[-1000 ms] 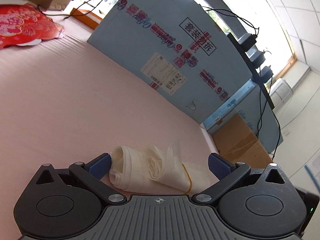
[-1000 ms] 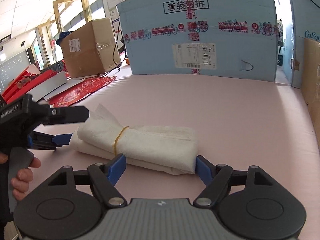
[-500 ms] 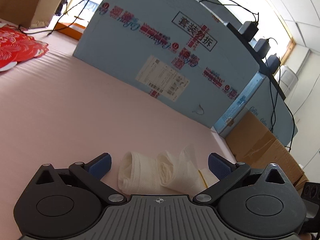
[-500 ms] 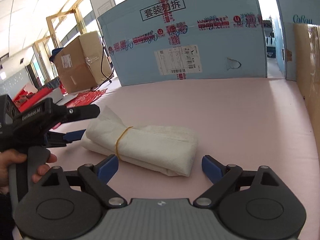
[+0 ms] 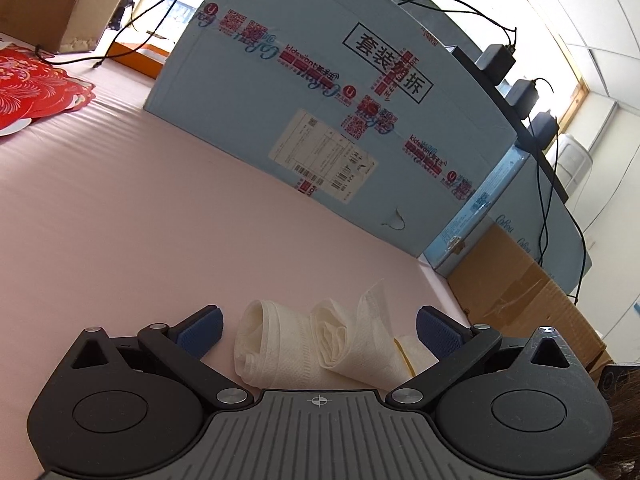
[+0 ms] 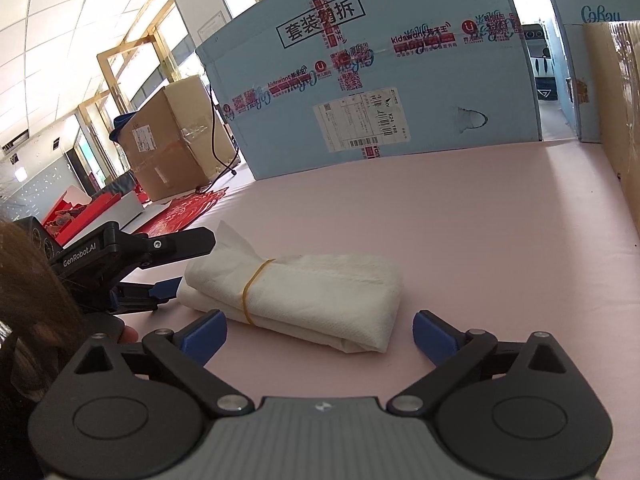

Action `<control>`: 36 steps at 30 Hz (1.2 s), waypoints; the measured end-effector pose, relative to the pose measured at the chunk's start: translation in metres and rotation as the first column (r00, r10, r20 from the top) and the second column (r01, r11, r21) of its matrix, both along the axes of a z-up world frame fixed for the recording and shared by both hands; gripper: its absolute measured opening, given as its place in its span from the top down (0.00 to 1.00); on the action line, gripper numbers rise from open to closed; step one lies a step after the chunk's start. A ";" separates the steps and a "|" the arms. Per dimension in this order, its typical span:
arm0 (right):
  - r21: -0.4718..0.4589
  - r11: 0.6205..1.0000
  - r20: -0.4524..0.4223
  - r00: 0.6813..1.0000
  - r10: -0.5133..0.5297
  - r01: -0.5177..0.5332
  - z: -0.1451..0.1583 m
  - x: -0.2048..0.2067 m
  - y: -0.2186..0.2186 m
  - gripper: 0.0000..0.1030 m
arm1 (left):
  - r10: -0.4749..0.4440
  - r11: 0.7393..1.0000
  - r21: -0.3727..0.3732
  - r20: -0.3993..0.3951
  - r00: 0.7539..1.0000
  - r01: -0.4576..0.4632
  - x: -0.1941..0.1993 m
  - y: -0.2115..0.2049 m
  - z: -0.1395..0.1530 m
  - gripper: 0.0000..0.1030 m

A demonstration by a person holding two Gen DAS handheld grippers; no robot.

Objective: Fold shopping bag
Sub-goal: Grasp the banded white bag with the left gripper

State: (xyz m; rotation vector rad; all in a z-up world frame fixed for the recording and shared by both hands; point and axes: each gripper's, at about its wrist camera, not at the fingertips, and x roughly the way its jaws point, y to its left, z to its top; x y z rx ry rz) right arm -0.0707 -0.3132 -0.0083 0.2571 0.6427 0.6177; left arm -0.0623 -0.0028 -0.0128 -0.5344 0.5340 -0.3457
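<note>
The white shopping bag [image 6: 320, 292] lies folded into a flat bundle on the pink table [image 6: 480, 220], with a yellow rubber band [image 6: 252, 292] around it. My right gripper [image 6: 318, 322] sits just short of its near side. Its jaws are opening wide, and the blue pads do not touch the bag. My left gripper [image 6: 184, 264] is at the bundle's left end. In the left wrist view that gripper [image 5: 318, 322] is open, with the bag's rolled end [image 5: 280, 340] between the pads and gaps on both sides.
A big blue carton [image 6: 380, 80] stands across the back of the table. Brown cardboard [image 6: 624, 120] lines the right edge. A brown box [image 6: 172, 140] and red paper sheets [image 5: 32, 88] lie at the far left. A person's hand [image 6: 128, 334] holds the left gripper.
My right gripper's jaws have spread wider and drawn back off the bag's near edge. Both views have rolled a little. The bag lies where it was.
</note>
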 end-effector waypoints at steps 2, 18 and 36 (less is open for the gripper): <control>0.003 1.000 0.000 1.000 0.000 0.000 0.000 0.000 0.000 0.02 | 0.001 1.000 0.001 0.000 1.000 -0.001 0.000 0.000 0.000 0.00; -0.006 1.000 0.003 1.000 0.002 -0.002 0.000 0.000 0.001 0.01 | -0.003 1.000 0.003 0.001 1.000 0.003 0.001 0.000 0.000 0.00; -0.010 1.000 0.001 1.000 0.004 -0.004 0.001 0.000 0.001 0.01 | -0.005 1.000 -0.002 0.001 1.000 0.005 0.002 0.002 0.000 0.00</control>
